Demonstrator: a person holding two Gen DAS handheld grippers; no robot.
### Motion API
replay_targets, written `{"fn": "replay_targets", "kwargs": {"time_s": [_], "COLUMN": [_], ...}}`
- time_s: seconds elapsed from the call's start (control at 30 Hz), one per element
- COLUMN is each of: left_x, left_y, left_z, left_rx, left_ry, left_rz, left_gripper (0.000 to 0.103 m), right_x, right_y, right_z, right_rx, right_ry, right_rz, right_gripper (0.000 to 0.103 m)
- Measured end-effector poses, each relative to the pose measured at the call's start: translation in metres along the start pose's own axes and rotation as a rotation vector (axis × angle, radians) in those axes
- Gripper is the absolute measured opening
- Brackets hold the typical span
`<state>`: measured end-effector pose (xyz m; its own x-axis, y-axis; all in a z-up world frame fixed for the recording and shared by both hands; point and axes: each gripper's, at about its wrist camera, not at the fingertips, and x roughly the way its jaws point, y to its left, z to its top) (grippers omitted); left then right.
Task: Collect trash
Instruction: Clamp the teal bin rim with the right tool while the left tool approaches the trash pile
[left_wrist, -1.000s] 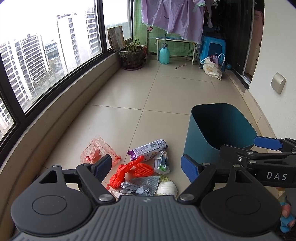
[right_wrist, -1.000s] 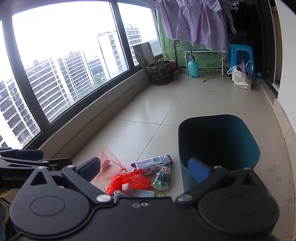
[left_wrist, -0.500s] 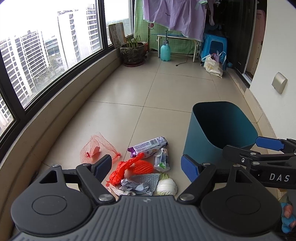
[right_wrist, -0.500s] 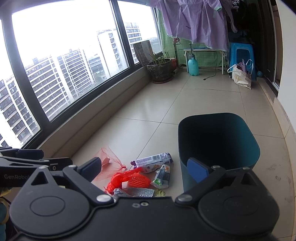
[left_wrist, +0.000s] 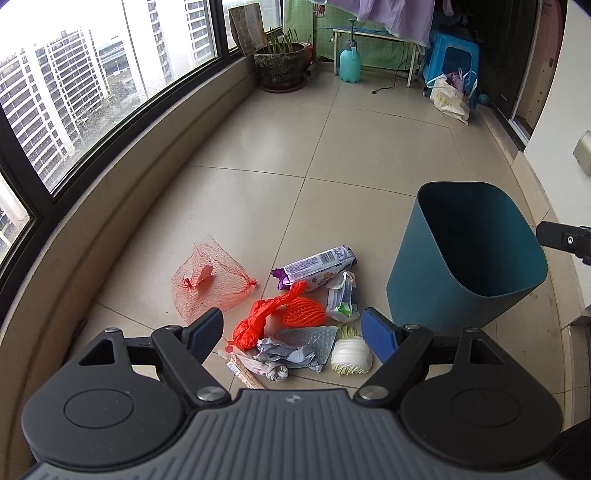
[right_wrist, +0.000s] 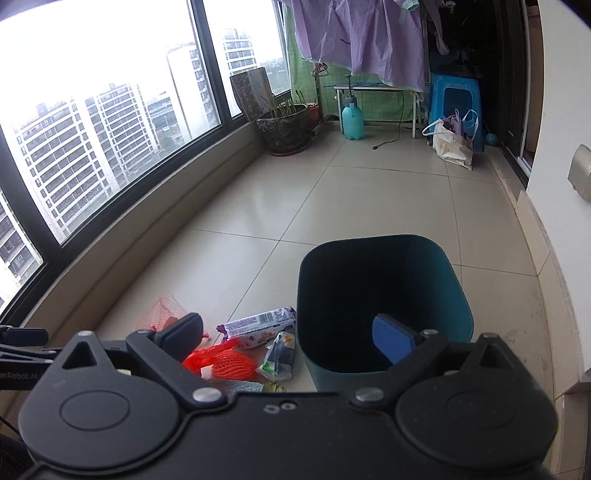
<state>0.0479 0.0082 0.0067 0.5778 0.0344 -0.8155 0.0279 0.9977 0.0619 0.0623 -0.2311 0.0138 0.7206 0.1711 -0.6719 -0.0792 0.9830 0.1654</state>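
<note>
Teal bin (left_wrist: 469, 254) just beside trash pile (left_wrist: 295, 317); open tile beyond.

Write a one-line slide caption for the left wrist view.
Open left gripper above floor litter: red net bag, purple wrapper, beside an empty teal bin.

Bin (left_wrist: 465, 258) – dark teal. Net bag (left_wrist: 207, 280) – red mesh. Wrapper (left_wrist: 317, 264) – purple, white barcode. Foam sleeve (left_wrist: 303, 312) – orange. Floor tiles (left_wrist: 369, 147) beige.

Left gripper (left_wrist: 293, 334) held low, jaws spread wide, empty, right gripper (right_wrist: 291, 338) alongside, likewise spread, empty
</note>
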Motion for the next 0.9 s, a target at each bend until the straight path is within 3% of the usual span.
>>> {"fn": "replay_targets", "kwargs": {"time_s": [0.13, 0.37, 0.47, 0.67, 0.83, 0.9], "left_x": [0.021, 0.076, 0.110, 0.167, 0.201, 0.216], "left_y": [-0.002, 0.003, 0.007, 0.013, 0.011, 0.011], "left_z": [0.015, 0.037, 0.044, 0.054, 0.055, 0.051], "left_rx": [0.025, 0.010, 0.009, 0.041, 0.080, 0.105], "left_ry": [0.036, 0.121, 0.189, 0.286, 0.318, 0.339], "left_rz": [0.041, 0.147, 0.133, 0.045, 0.028, 0.028], "left_gripper": [0.082, 0.082, 0.082, 0.082, 0.082, 0.082], "right_x": [0.027, 0.095, 0.112, 0.134, 0.156, 0.163], "right_y": [-0.036, -0.107, -0.134, -0.159, -0.162, -0.161], "right_z": [0.022, 0.025, 0.020, 0.013, 0.010, 0.010], "right_rx": [0.022, 0.021, 0.079, 0.139, 0.140, 0.132], "right_ry": [0.032, 0.187, 0.240, 0.317, 0.382, 0.399], "right_rz": [-0.070, -0.216, -0.260, -0.238, -0.256, -0.265], "right_gripper": [0.089, 0.088, 0.084, 0.081, 0.063, 0.046]}}
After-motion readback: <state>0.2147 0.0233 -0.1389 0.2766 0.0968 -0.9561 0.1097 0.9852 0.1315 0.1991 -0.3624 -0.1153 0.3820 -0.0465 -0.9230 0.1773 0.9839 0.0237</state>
